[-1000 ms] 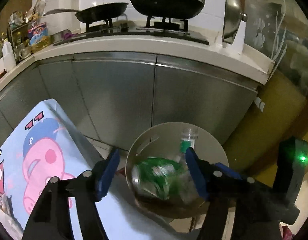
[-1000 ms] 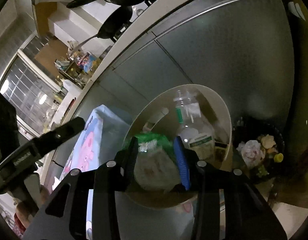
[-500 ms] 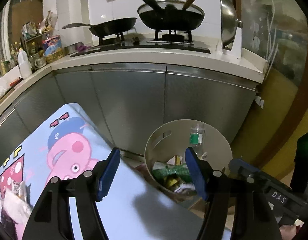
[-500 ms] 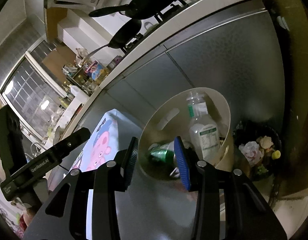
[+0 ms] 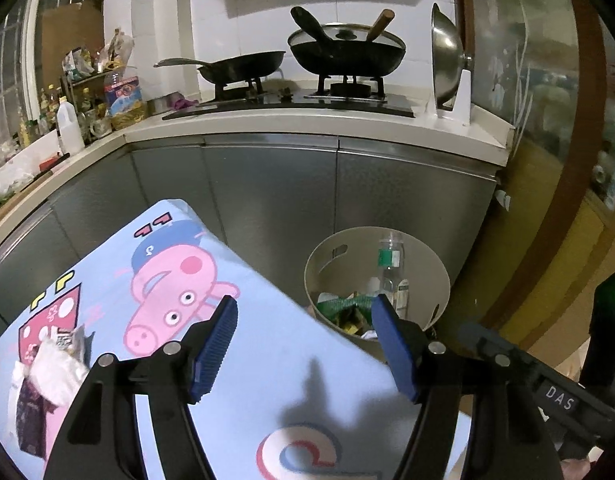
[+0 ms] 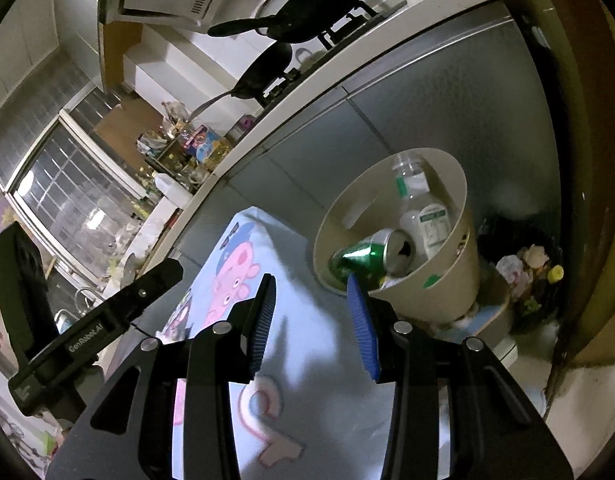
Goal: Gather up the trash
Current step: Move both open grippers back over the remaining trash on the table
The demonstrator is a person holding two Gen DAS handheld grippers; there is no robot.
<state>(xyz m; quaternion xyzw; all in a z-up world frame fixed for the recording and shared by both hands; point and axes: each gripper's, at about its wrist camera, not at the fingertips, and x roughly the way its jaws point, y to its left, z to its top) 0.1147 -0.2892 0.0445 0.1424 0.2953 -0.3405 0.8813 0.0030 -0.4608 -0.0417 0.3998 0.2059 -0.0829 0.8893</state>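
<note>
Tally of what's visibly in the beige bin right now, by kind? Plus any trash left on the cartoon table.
In the beige bin:
Clear plastic bottles: 1
Green cans: 1
Other scraps under them: too jumbled to count

On the cartoon table:
Wrappers: 1 pile, pieces not separable

Total countable: 3

Dim, greenish indoor light — sharp gripper shadows on the tablecloth (image 5: 267,380), fisheye-bent edges, black corners.

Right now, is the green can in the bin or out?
In. The green can lies tipped inside the beige bin, beside a plastic bottle.
</note>
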